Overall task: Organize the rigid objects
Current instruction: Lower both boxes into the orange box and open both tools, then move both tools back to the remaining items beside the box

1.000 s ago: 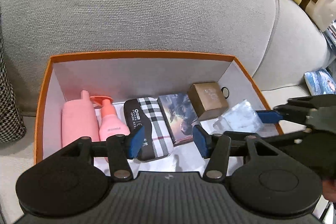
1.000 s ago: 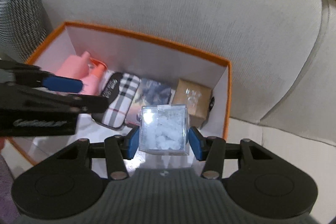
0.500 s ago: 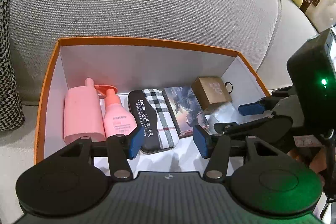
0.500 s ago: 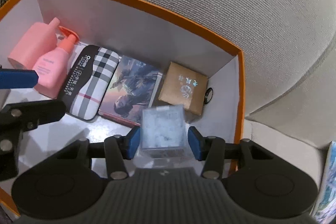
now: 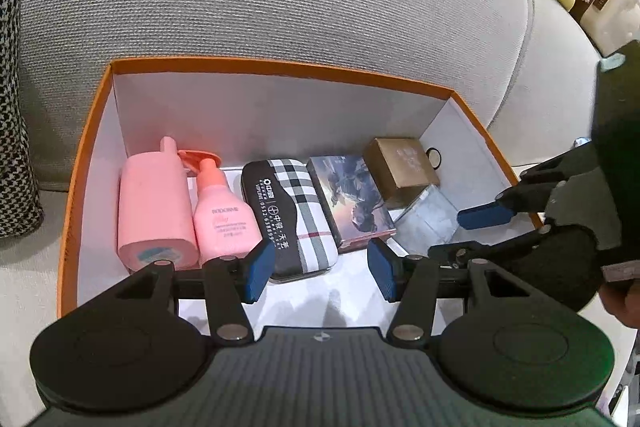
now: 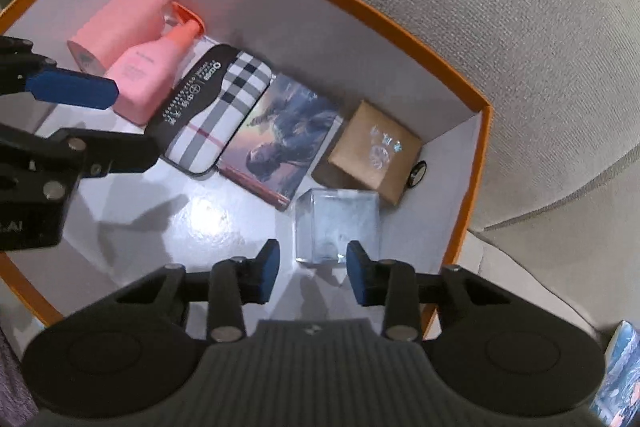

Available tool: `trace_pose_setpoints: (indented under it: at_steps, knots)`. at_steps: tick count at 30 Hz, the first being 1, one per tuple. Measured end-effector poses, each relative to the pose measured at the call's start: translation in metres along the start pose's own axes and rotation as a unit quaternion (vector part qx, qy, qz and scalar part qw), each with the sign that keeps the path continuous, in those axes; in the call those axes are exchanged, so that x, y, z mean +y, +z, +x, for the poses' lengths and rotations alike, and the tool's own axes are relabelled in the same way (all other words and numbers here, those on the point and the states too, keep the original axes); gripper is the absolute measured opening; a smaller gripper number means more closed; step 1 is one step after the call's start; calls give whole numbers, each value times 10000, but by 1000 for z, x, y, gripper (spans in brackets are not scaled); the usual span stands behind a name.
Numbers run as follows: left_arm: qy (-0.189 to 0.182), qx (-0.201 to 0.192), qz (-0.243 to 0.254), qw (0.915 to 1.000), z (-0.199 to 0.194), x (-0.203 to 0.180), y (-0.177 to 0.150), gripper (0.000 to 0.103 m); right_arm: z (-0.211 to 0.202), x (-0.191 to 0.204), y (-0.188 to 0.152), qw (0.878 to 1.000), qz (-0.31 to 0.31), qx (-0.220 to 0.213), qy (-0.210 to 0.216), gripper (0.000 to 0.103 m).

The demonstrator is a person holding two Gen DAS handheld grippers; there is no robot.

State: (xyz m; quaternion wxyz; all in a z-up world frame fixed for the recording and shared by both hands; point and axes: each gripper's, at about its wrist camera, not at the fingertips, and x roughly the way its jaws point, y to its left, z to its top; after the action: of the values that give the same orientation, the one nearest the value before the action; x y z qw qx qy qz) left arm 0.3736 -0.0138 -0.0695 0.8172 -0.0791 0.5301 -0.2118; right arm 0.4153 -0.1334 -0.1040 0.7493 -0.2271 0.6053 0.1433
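We see our right gripper (image 6: 312,273) spread wide now, w/ nothing in it. Half a sec ago it was pinching the clear cube (image 6: 337,225); now the cube sits on the box floor, just past the blue pads. Our left gripper (image 5: 318,269) is spread too, empty, same as before. Farther back, the brown box (image 6: 376,151) touches the cube's far side. Next to it lie the picture book (image 6: 286,139), plaid case (image 6: 218,111), pink pump bottle (image 6: 154,71) & pink bottle (image 6: 116,27), all inside the orange box (image 6: 476,155) on the grey sofa (image 6: 500,7).
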Motion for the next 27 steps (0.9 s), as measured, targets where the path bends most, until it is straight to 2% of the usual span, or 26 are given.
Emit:
trace_pose_setpoints:
  at_steps: [2,10,13,16,21,24,27]
  knots:
    - [-2,5,21,10000,-3,0,-2,62,2,2,1,9999,-5,109,-21,22]
    - [35,38,10,10000,-3,3,-4,62,18,19,-7,9965,-594,583,-20,10]
    - [33,31,11,10000,-3,3,-3,62,28,15,-4,9969,-455,645,59,8]
    - [56,38,-12,10000,-3,4,-3,62,34,9,0,9984,-293,480,17,5]
    - [112,51,-71,9999,-3,9,-4,62,37,-1,7,9994,121,297,149,4]
    - [110,59,-58,9999,-2,7,-4,62,43,-10,10,9979,448,342,325,3]
    - [96,33,6,9999,-5,3,-6,62,44,-11,8,9979,467,327,316,4]
